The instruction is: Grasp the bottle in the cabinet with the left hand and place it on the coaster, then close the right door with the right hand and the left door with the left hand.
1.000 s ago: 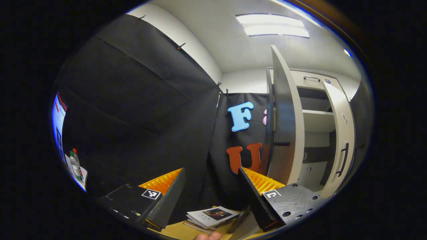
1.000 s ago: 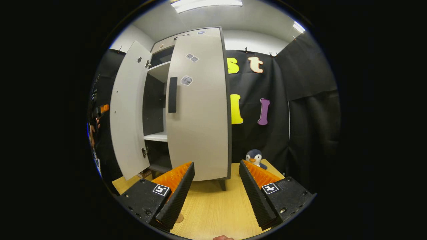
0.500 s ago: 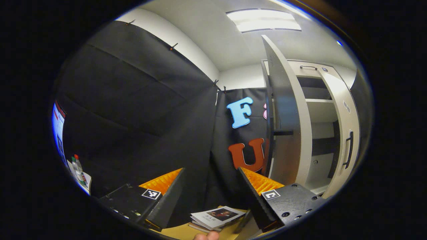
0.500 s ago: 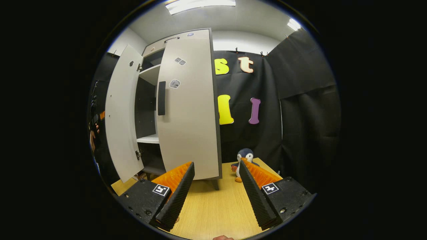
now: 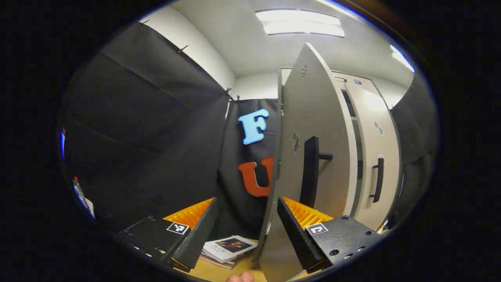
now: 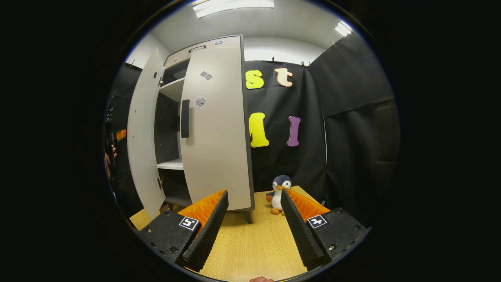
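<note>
The pale left door (image 5: 325,117) of the cabinet stands partly open, its outer face and black handle (image 5: 310,172) straight ahead in the left gripper view. My left gripper (image 5: 246,231) is open; the door's lower edge sits just behind its right-hand finger (image 5: 295,235). The right door (image 5: 373,133) beside it looks almost closed, leaving a thin dark gap. From the right gripper view, the right door (image 6: 215,129) with its handle (image 6: 185,118) is nearly shut and the left door (image 6: 141,133) stands ajar. My right gripper (image 6: 252,231) is open over the wooden table (image 6: 250,246), holding nothing.
A penguin toy (image 6: 278,194) stands on the table right of the cabinet, close to my right gripper's finger. A stack of books (image 5: 229,248) lies below my left gripper. A hand (image 6: 109,150) with the other gripper shows at the far left, beyond the left door.
My left gripper has come round to the left door's outer face, and that door has swung towards the cabinet. The right door has swung closer to shut, and the right gripper view has shifted.
</note>
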Available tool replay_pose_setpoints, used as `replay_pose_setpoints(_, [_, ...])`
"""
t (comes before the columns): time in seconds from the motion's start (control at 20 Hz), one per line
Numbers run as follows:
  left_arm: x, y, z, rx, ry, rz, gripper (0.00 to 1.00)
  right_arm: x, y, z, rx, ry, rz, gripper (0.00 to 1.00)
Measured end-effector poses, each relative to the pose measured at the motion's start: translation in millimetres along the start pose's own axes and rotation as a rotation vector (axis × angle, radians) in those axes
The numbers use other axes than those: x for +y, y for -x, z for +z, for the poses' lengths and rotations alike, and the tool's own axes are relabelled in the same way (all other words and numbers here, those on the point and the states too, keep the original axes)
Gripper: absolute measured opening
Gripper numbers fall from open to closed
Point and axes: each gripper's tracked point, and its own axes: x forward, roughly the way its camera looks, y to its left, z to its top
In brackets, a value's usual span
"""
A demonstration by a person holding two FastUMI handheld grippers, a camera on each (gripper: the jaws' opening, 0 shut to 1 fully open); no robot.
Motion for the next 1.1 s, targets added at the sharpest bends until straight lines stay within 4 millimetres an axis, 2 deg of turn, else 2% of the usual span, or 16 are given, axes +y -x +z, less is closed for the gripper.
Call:
replay_pose_setpoints(0.2, [-59, -6, -7, 0.021, -0.013, -0.135, 0.99, -12, 9, 7, -0.027, 0.006, -0.044, 0.83])
replay_pose_setpoints(0.25, [-63, -7, -6, 0.022, -0.018, -0.149, 0.94, -16, 11, 6, -0.025, 0.013, -0.062, 0.83])
replay_pose_setpoints(0.3, [-66, -7, -5, 0.018, -0.024, -0.152, 0.99, -27, 20, 2, -0.026, 0.016, -0.081, 0.83])
replay_pose_setpoints(0.35, [-69, -7, -4, 0.009, -0.029, -0.155, 0.99, -33, 26, 0, -0.03, 0.014, -0.093, 0.83])
replay_pose_setpoints(0.55, [-76, 6, -5, 0.014, -0.033, -0.174, 0.99, -42, 32, -3, -0.029, -0.022, -0.112, 0.83])
replay_pose_setpoints(0.7, [-67, 28, -16, 0.035, -0.049, -0.166, 0.99, -30, 32, -2, -0.038, -0.065, -0.073, 0.83])
replay_pose_setpoints(0.75, [-63, 35, -20, 0.039, -0.052, -0.159, 0.9, -26, 30, -2, -0.037, -0.072, -0.059, 0.83])
replay_pose_setpoints(0.8, [-59, 44, -25, 0.043, -0.051, -0.145, 0.99, -23, 29, -6, -0.025, -0.07, -0.046, 0.83])
replay_pose_setpoints(0.85, [-56, 52, -31, 0.05, -0.043, -0.129, 0.9, -19, 26, -9, -0.008, -0.063, -0.036, 0.83])
replay_pose_setpoints(0.9, [-54, 63, -40, 0.063, -0.036, -0.117, 0.99, -15, 23, -10, 0.004, -0.057, -0.024, 0.83])
replay_pose_setpoints(0.95, [-53, 74, -49, 0.067, -0.033, -0.102, 0.95, -10, 21, -10, 0.011, -0.053, -0.01, 0.83])
replay_pose_setpoints(1.0, [-53, 84, -57, 0.071, -0.034, -0.095, 0.99, -5, 19, -11, 0.018, -0.046, 0.002, 0.83])
replay_pose_setpoints(1.05, [-56, 92, -66, 0.079, -0.036, -0.092, 0.99, 0, 18, -11, 0.024, -0.039, 0.015, 0.83])
replay_pose_setpoints(1.1, [-60, 101, -76, 0.095, -0.034, -0.098, 0.95, 5, 17, -12, 0.031, -0.032, 0.03, 0.83])
